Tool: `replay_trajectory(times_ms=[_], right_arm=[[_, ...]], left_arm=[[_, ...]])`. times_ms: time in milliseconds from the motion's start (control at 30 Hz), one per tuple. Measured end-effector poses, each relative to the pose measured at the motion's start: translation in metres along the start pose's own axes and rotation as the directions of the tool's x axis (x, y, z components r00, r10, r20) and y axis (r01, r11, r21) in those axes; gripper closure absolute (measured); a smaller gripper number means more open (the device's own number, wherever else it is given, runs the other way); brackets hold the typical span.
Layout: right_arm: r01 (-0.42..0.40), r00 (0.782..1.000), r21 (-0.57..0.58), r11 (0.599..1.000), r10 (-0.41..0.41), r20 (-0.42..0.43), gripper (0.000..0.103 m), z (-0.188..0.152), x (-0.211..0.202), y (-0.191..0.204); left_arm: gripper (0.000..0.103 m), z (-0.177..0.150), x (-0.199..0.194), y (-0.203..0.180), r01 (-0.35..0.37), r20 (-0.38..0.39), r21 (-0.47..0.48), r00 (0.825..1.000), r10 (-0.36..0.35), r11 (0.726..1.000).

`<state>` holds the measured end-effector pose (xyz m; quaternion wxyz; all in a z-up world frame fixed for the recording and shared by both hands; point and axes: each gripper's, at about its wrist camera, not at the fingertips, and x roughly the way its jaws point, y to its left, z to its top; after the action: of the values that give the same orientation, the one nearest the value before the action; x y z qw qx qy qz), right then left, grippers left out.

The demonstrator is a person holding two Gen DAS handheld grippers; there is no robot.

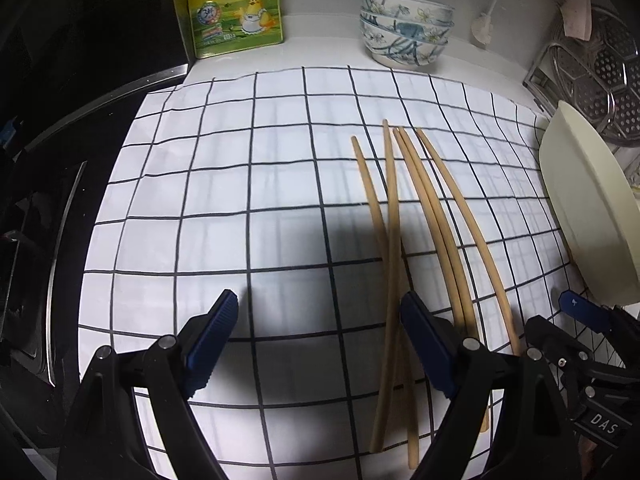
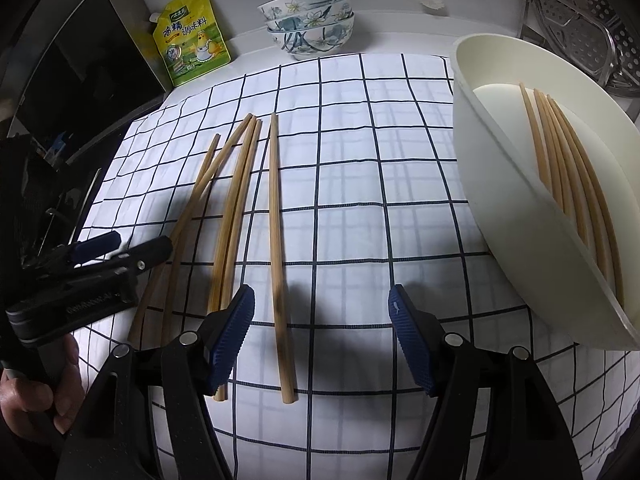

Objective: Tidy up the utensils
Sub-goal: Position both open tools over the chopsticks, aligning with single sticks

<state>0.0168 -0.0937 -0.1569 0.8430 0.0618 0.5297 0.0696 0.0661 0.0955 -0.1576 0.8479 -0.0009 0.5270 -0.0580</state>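
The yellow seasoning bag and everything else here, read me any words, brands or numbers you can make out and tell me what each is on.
"鸡精调味料": large print on the yellow-green seasoning bag.
"太太乐": small brand badge at the bag's top, only just legible.
"DAS": white letters on the right gripper's body, seen in the left wrist view.
Fine print on the bag's lower part: too small to read.
Embossed text on the left gripper's body, seen in the right wrist view: too blurred.

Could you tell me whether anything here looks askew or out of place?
Yes: five wooden chopsticks lie loose on the checked cloth, two crossing near their far ends, while others already sit neatly in the cream oval tray. One loose chopstick shows a dark patch near its close end.
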Motion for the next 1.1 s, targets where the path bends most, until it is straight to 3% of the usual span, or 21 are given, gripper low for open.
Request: replay_trajectory(times_ms=[533, 1100], right_arm=[[-0.020, 1.000, -0.027, 0.999, 0.020, 0.000, 0.037, 0.004, 0.005, 0.013], [0.035, 0.999, -0.037, 0.999, -0.035, -0.002, 0.037, 0.005, 0.013, 0.009]], left_arm=[[0.021, -0.001, 0.008, -0.001, -0.010, -0.012, 0.015, 1.000, 0.010, 1.000], [0.021, 0.000, 0.012, -0.016, 0.018, -0.020, 0.037, 1.000, -0.017, 0.999]])
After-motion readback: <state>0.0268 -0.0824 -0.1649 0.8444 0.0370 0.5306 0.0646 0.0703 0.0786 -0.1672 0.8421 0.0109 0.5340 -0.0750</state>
